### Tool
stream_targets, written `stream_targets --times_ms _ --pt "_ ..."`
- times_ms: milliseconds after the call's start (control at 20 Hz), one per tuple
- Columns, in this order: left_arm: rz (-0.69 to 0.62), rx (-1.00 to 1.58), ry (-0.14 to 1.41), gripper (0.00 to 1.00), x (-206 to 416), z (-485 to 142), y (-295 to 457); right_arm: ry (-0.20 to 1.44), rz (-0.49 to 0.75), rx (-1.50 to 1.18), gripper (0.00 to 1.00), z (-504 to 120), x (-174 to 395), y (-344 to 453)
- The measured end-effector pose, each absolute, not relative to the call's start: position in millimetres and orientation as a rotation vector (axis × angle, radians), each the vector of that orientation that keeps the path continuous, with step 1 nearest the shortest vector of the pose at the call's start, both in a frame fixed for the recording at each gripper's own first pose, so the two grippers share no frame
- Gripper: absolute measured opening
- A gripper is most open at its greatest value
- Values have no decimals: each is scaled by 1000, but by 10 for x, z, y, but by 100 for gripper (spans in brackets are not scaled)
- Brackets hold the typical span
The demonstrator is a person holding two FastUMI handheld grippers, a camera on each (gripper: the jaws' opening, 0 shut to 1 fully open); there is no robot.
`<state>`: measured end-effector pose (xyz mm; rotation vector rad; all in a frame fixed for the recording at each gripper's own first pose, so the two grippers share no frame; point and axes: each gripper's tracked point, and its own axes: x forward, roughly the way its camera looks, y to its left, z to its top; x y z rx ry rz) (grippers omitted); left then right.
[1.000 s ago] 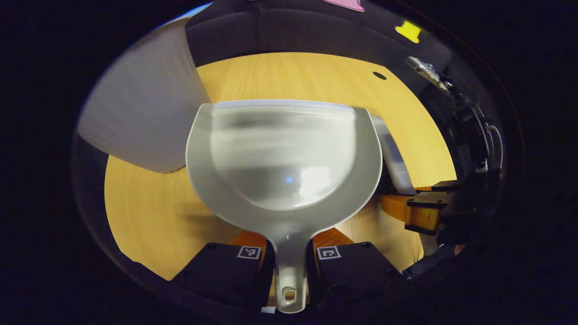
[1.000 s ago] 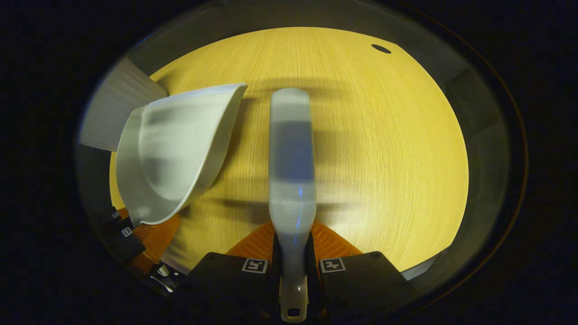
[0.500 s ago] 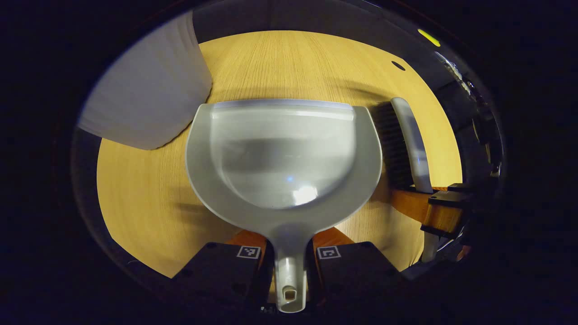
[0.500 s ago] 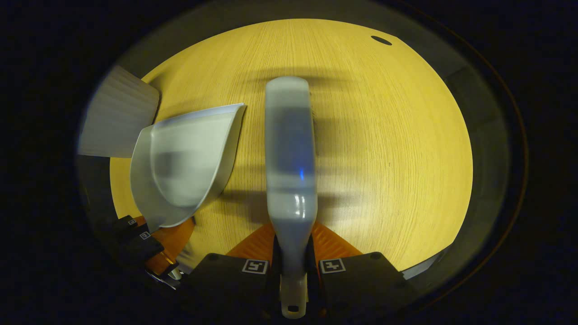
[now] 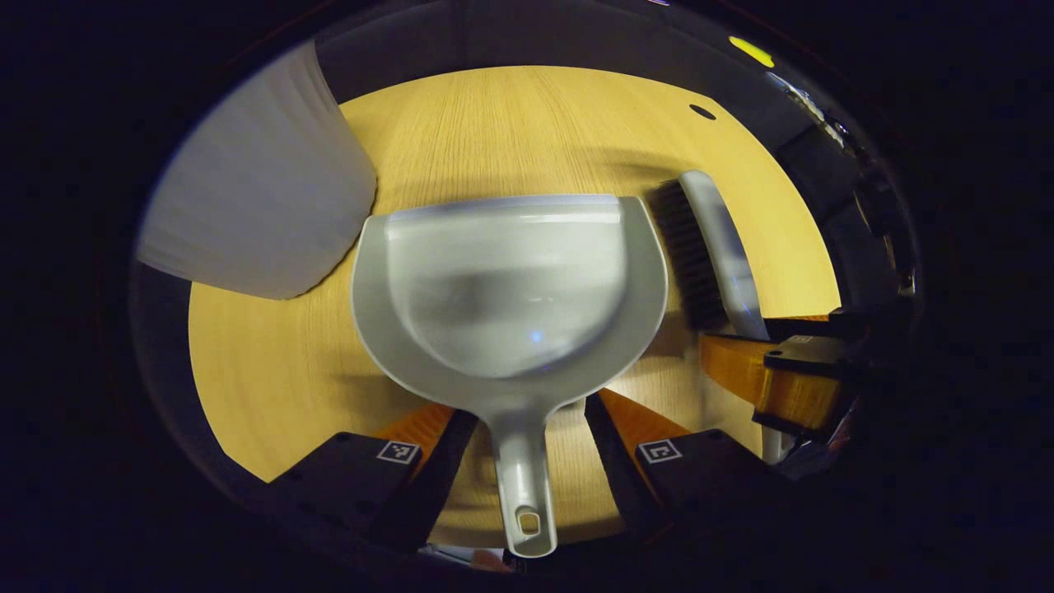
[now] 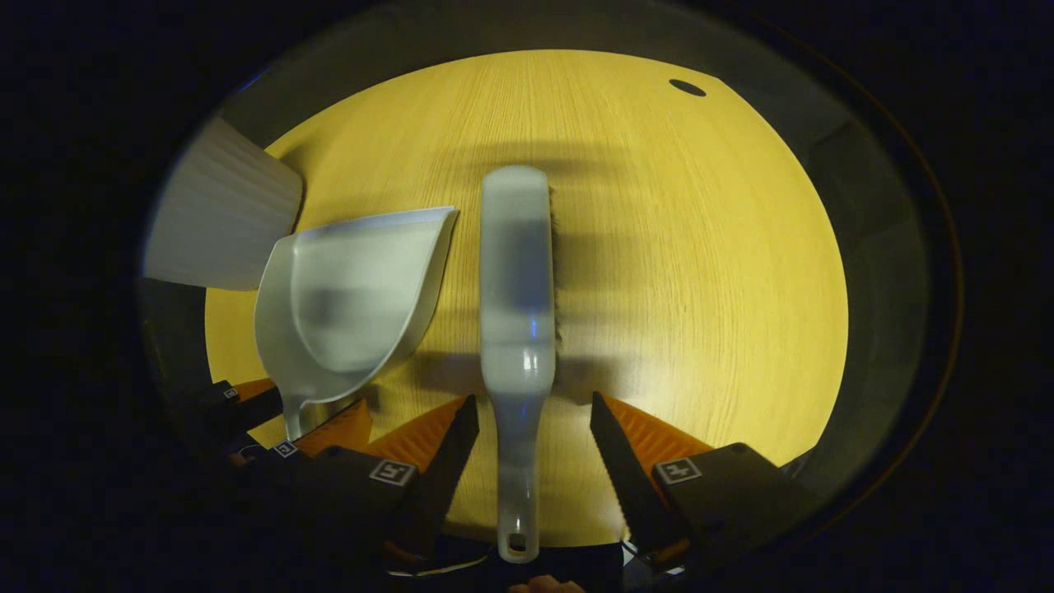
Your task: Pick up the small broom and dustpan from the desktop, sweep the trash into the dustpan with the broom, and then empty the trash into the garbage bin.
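left gripper view has the grey dustpan (image 5: 510, 288) lying flat on the wooden worktop (image 5: 272, 362), its empty scoop facing away and its handle running back between the fingers of the left hand-held gripper (image 5: 527, 453). those fingers stand spread wide, apart from the handle on both sides, so nothing is pinched. just to its right lies the small broom (image 5: 708, 247), bristles turned toward the dustpan's rim. the white garbage bin (image 5: 255, 206) stands near the dustpan's far left corner.

right gripper view shows the broom (image 6: 517, 288) resting on the worktop (image 6: 700, 288) with its handle pointing back between the fingers of the right hand-held gripper (image 6: 527, 445), which are likewise spread and clear of it. the dustpan (image 6: 354, 296) sits just beside the broom on its left, and the bin (image 6: 222, 218) beyond that.

no trash can be seen on the wood or in the scoop, so the sweeping and emptying look done and this reads as the closing step: both tools set down and let go. the next move calls for drawing each gripper straight back along its handle, fingers kept wide, so neither tool is nudged.
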<state>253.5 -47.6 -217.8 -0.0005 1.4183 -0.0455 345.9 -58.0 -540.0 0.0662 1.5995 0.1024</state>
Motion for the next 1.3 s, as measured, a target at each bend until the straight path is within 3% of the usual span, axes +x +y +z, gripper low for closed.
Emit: stream_targets --times_ms 50,250,550,700,850,1050,1200,1300 --pt "-43 0 1404 79 2517 -2124 -485 1577 100 67 100 -5324 3473 -604" --pt "-43 -11 1307 79 2407 -1759 -499 1464 84 97 99 -4981 3545 -649" --pt "-128 -55 1007 79 2177 -935 -615 1233 71 133 99 -4235 3502 -676" --pt "-146 -49 745 79 2081 -456 -489 971 63 38 99 -3537 3601 -725" --pt "-199 -66 408 79 2019 58 -371 605 39 -75 99 -2578 3841 -648" --pt "-235 -75 40 78 1665 295 -243 230 -62 -126 100 -1778 3863 -479" --pt "-204 -49 -51 76 1409 254 -303 78 -33 -166 96 -1395 3689 -240" --pt "-148 -10 -58 76 1358 154 -371 64 8 -127 100 -1258 3551 -202"
